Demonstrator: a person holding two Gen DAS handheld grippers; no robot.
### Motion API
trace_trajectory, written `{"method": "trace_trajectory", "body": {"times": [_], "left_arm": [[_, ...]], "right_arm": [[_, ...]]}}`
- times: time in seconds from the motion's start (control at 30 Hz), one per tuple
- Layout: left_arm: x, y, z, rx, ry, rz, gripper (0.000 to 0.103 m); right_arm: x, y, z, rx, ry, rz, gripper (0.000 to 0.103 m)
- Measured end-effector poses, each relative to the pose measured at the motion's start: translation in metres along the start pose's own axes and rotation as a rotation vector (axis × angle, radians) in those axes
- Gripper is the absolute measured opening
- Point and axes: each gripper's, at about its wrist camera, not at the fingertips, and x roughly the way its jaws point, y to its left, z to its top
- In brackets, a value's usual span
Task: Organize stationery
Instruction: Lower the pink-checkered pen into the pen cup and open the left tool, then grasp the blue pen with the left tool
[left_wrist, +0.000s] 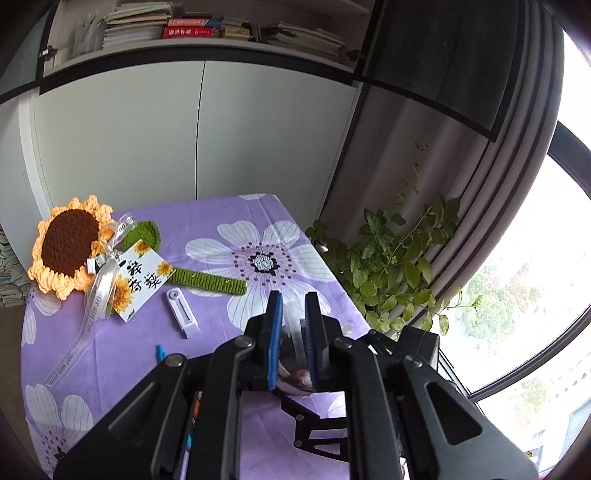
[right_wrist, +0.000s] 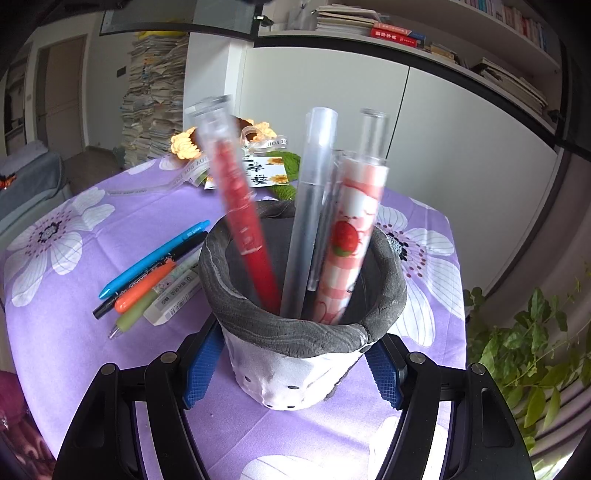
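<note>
A grey-rimmed white pen cup (right_wrist: 295, 354) stood upright on the purple cloth with four pens inside (one red (right_wrist: 243, 221)), and more pens (right_wrist: 147, 273) lay beside it.

Right tongs (right_wrist: 295, 363): blue pads pressed against both sides of a grey-rimmed white pen holder (right_wrist: 295, 354) standing on the purple floral desk (right_wrist: 66, 350). Holder contained a red pen (right_wrist: 247, 229), a frosted grey pen (right_wrist: 308, 206) and a pink checked pen (right_wrist: 349, 240). Loose pens (right_wrist: 147, 273) and an eraser (right_wrist: 173, 299) lay just left of it.

Both wrist views look steeply down, close over the purple tablecloth (left_wrist: 229, 229), sharing the crochet sunflower (right_wrist: 184, 144)
</note>
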Motion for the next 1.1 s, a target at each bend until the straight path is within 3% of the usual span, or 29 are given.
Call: {"method": "trace_trajectory", "body": {"times": [0.17, 0.3, 0.43, 0.57, 0.67, 0.8, 1.1], "left_arm": [[-0.003, 0.010, -0.002, -0.013, -0.010, 0.030, 0.010], [-0.002, 0.031, -0.008, -0.038, 0.000, 0.104, 0.012], [0.021, 0.070, -0.022, -0.129, 0.097, 0.196, 0.018], [0.056, 0.106, -0.036, -0.212, 0.216, 0.276, 0.032], [0.080, 0.127, -0.046, -0.262, 0.297, 0.308, 0.033], [0.096, 0.143, -0.056, -0.322, 0.352, 0.315, 0.031], [0.105, 0.139, -0.054, -0.296, 0.346, 0.319, 0.029]], "right_arm": [[0.000, 0.001, -0.001, 0.001, 0.001, 0.000, 0.072], [0.000, 0.000, -0.001, 0.001, 0.001, 0.000, 0.072], [0.000, 0.001, -0.001, 0.000, 0.001, 0.000, 0.072], [0.000, 0.001, -0.001, 0.000, 0.001, -0.001, 0.072], [0.000, 0.000, -0.001, 0.000, 0.002, 0.000, 0.072], [0.000, 0.000, -0.001, 0.000, 0.002, 0.000, 0.072], [0.000, 0.000, -0.001, 0.003, 0.005, 0.001, 0.073]]}}
